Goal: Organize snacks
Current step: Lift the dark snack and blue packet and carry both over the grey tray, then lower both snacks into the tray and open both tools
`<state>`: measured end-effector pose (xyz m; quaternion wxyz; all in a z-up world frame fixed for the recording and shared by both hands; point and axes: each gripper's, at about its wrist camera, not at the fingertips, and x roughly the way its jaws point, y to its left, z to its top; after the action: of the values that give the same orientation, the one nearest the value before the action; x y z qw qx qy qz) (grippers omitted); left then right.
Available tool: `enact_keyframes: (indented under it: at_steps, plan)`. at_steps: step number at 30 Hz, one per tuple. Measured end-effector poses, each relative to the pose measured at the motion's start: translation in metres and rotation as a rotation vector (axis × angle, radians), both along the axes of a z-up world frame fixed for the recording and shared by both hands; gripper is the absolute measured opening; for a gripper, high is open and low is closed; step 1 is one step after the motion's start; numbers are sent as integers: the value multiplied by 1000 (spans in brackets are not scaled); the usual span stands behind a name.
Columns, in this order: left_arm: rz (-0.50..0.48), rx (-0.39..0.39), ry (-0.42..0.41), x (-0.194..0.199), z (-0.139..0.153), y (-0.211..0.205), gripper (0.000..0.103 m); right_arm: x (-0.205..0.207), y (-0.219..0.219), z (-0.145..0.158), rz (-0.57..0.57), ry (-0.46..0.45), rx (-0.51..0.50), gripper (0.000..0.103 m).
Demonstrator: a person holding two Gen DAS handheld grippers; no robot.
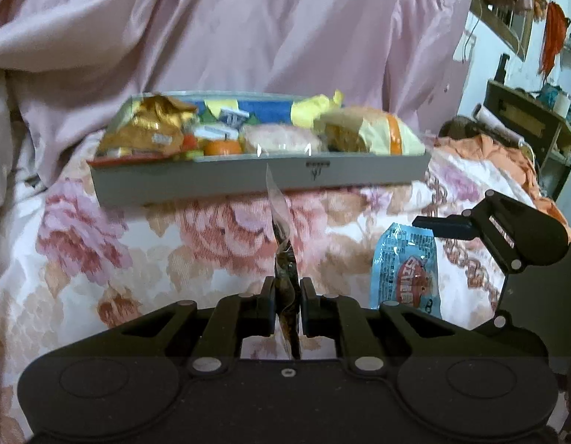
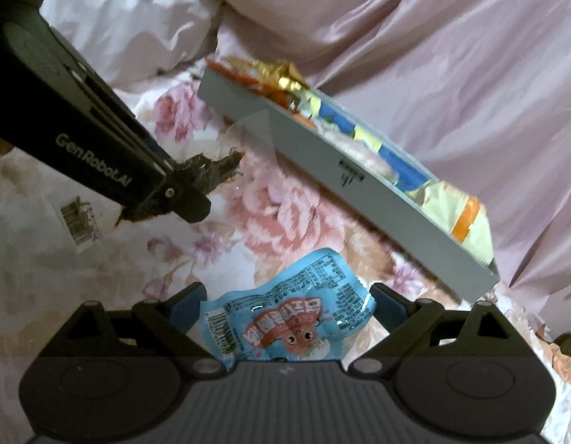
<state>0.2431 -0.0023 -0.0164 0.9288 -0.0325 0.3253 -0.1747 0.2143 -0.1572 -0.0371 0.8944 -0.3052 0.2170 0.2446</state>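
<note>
Snacks fill the grey tray, which lies on the bed's flowered sheet before a pink quilt. In front of the tray, the right tool stands open around a blue snack packet, pads apart from it. Left of this packet, the left tool is closed on a clear, dark-filled packet, lifted above the sheet.

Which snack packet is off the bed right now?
The clear packet with dark contents, pinched in the left gripper. The blue packet lies on the floral sheet between the right gripper's open jaws; the rest sit in the grey tray.
</note>
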Motion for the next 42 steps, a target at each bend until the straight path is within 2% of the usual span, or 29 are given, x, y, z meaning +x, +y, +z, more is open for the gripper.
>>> enact_keyframes:
  at_steps: [8, 14, 22, 26, 30, 36, 42]
  plan:
    - [28, -55, -105, 2, 31, 4, 13, -2, -2, 19, -8, -71, 56, 96]
    - [55, -90, -207, 22, 64, 5, 13, -2, -4, 45, -2, -145, 135, 96]
    - [146, -172, -288, 68, 89, 21, 13, 38, -4, 82, -90, -238, 310, 96]
    - [175, -188, -287, 88, 84, 34, 13, 73, -2, 92, -146, -243, 398, 97]
    - [201, -204, -259, 104, 72, 47, 13, 103, 1, 90, -194, -219, 444, 97]
    - [211, -233, -208, 122, 58, 55, 13, 127, 13, 81, -204, -172, 461, 97]
    - [211, -223, -184, 129, 53, 53, 14, 133, 26, 71, -203, -150, 446, 97]
